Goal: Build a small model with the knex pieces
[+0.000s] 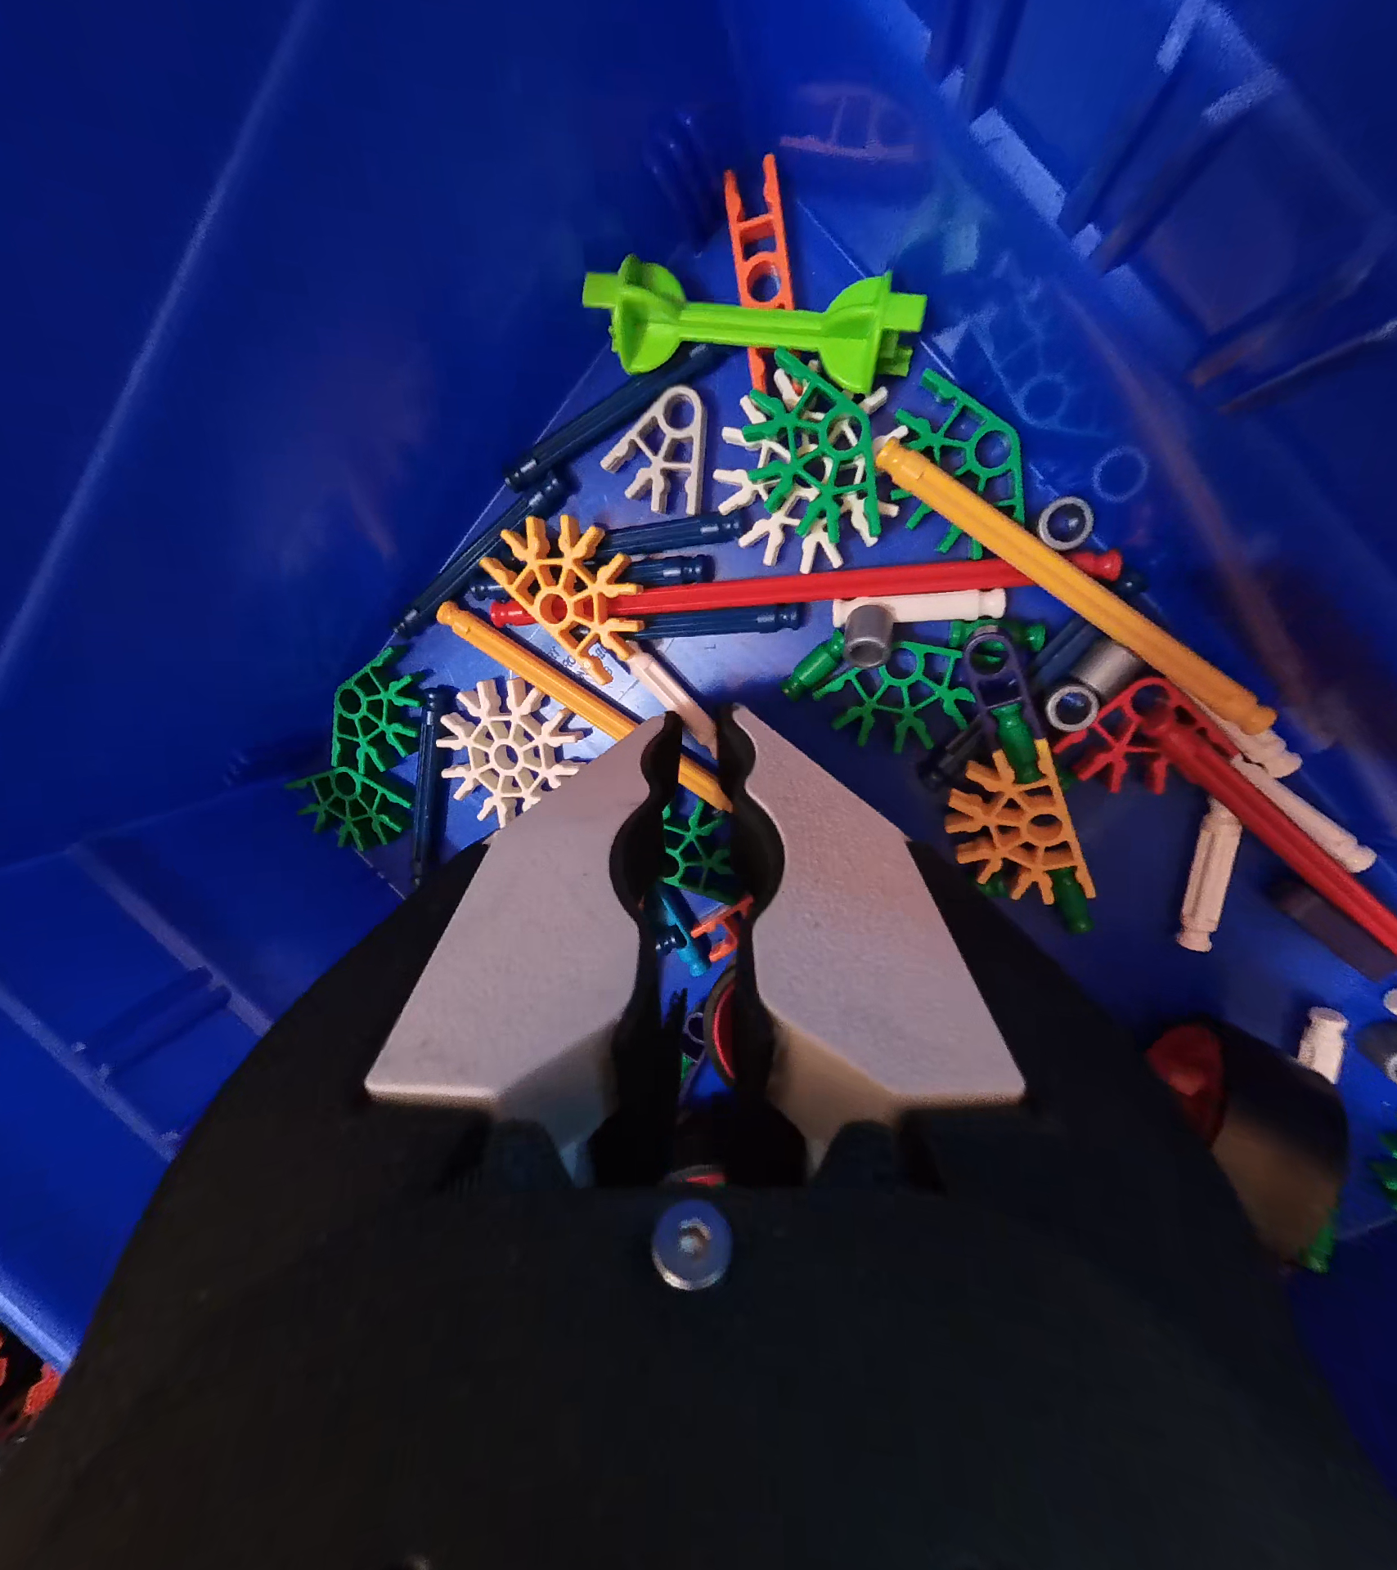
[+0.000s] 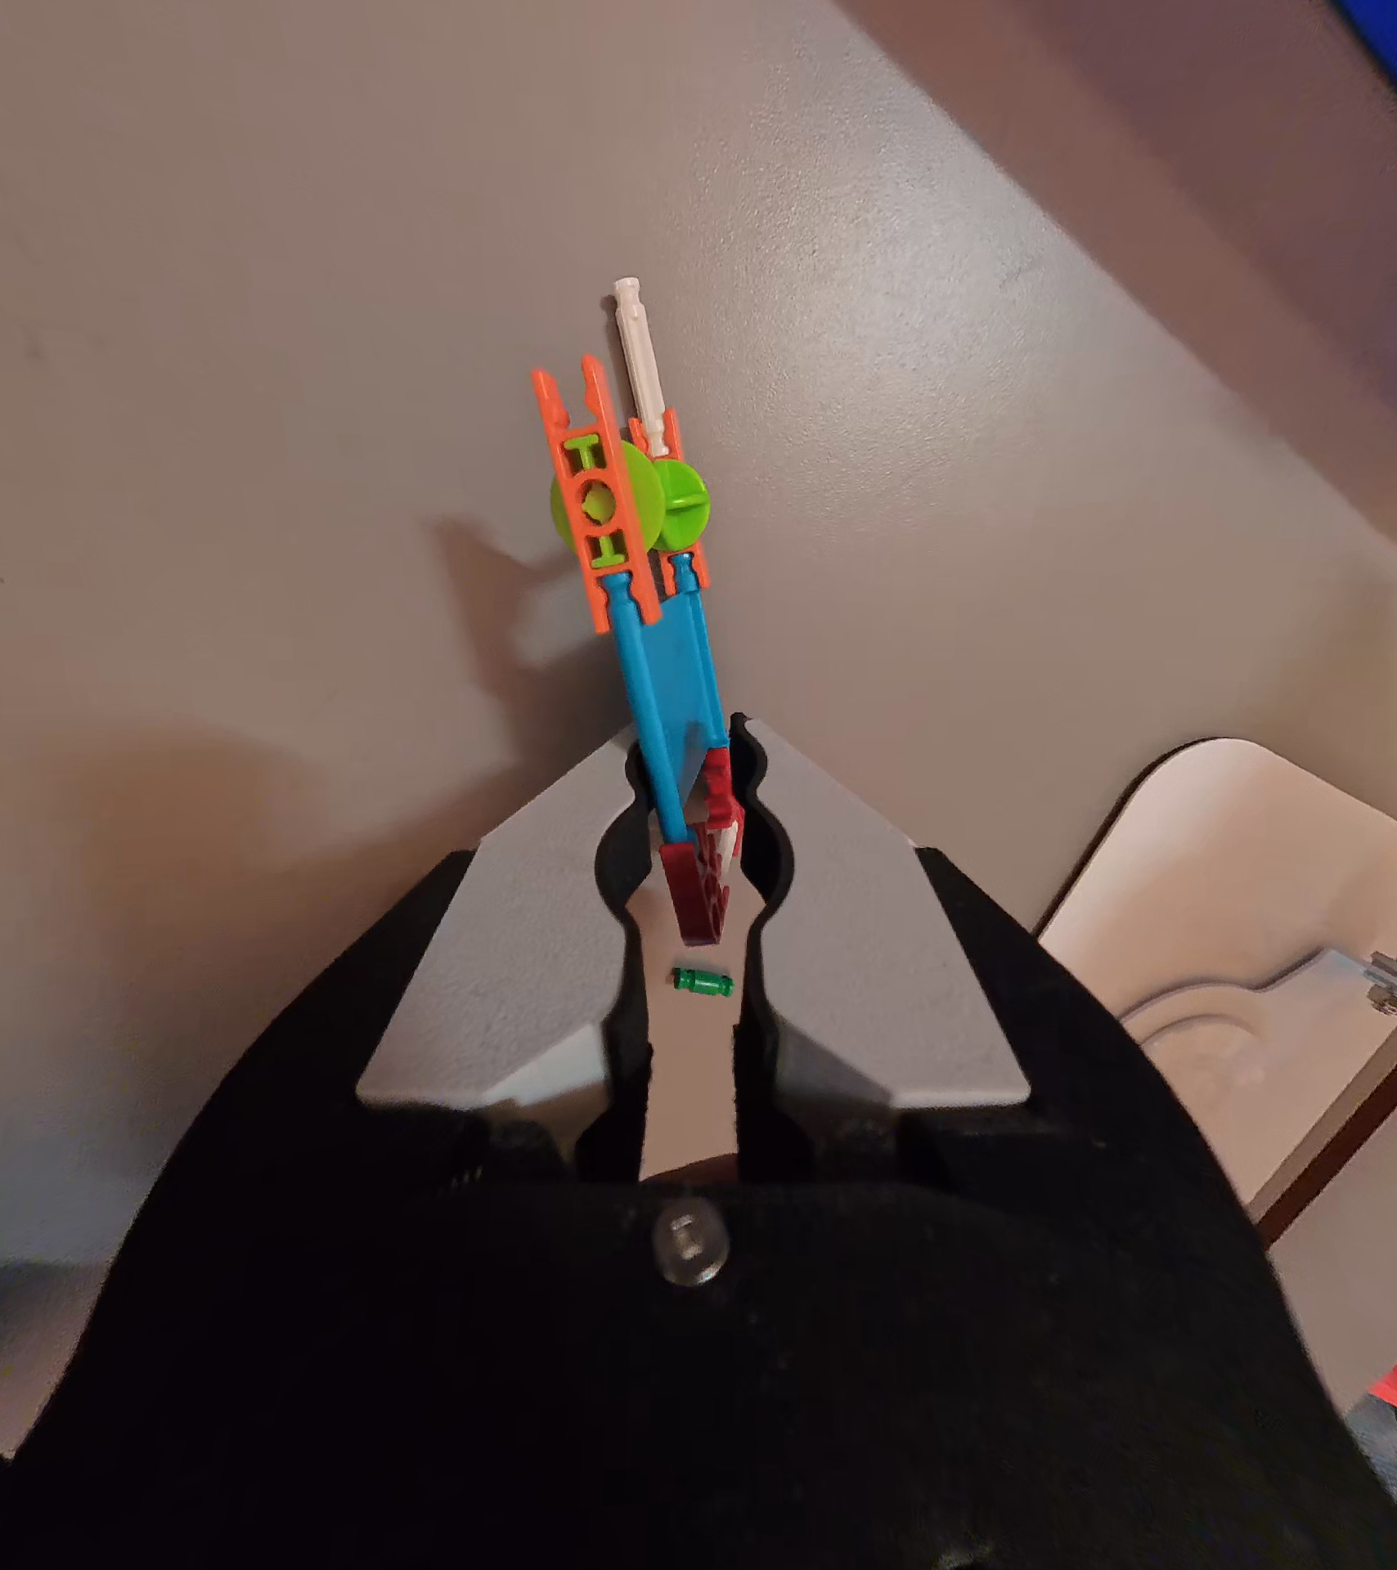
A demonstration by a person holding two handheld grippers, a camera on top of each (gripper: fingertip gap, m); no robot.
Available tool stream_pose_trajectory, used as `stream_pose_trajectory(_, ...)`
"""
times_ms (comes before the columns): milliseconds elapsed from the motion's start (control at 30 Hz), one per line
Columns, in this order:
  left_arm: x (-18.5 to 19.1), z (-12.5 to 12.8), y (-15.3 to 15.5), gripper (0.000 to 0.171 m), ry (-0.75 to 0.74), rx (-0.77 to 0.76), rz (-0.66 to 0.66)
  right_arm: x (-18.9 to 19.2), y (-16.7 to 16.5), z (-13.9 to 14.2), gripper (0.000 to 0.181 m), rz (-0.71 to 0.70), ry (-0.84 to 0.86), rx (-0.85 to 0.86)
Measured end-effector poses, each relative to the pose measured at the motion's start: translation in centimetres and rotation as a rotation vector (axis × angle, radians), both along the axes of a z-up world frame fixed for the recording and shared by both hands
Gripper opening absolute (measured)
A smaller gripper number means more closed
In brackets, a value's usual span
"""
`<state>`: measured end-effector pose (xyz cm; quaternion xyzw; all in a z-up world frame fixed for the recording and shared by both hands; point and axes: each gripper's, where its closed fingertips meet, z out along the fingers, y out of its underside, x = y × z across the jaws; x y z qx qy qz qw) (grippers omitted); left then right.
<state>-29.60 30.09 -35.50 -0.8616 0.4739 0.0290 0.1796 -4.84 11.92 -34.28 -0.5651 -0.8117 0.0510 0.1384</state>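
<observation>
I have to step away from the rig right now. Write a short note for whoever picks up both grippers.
Left gripper: inside the blue bin, jaws a narrow gap apart, holding nothing, tips just above a yellow rod among loose rods and connectors.
Right gripper: shut on a small toy assembly over the table: blue rods, orange ladder pieces, green wheels, a white rod on top, red connector at the jaws.
A green peg lies on the table beneath.
The lime axle lies loose in the bin.
</observation>
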Motion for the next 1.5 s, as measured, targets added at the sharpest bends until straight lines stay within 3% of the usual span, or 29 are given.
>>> stream_pose_trajectory(200,-0.5,0.7,-0.6,0.004,-0.012,0.055,-0.001,0.0,0.1,0.1,0.012,0.001,0.007,0.006)
stream_pose_trajectory(333,-0.1,3.0,-1.3,0.004,-0.061,0.094,-0.003,0.0,0.2,0.1,0.012,0.001,0.012,0.003)
stream_pose_trajectory(533,0.8,9.1,-3.2,0.003,-0.135,0.227,-0.003,0.0,0.3,0.2,0.012,-0.001,0.02,0.003)
stream_pose_trajectory(767,6.4,15.6,-9.7,0.004,-0.292,0.35,-0.111,-0.2,0.5,0.0,0.013,-0.008,0.043,-0.012)
stream_pose_trajectory(833,7.5,15.8,-11.7,0.003,-0.244,0.392,-0.148,-0.4,0.6,0.0,0.012,-0.011,0.057,-0.018)
stream_pose_trajectory(933,10.6,15.5,-15.2,0.003,-0.305,0.389,-0.209,-0.4,0.8,-0.1,0.009,-0.007,0.062,-0.014)
stream_pose_trajectory(1100,14.1,13.0,-19.4,0.003,-0.352,0.361,-0.271,-0.7,0.6,0.1,0.01,-0.008,0.088,-0.037)
stream_pose_trajectory(1333,16.6,8.7,-21.4,0.003,-0.361,0.306,-0.29,-1.2,0.8,0.8,0.014,-0.01,0.134,-0.036)
stream_pose_trajectory(1500,17.2,7.6,-21.2,0.003,-0.372,0.303,-0.276,-1.6,0.9,1.1,0.013,-0.004,0.167,-0.032)
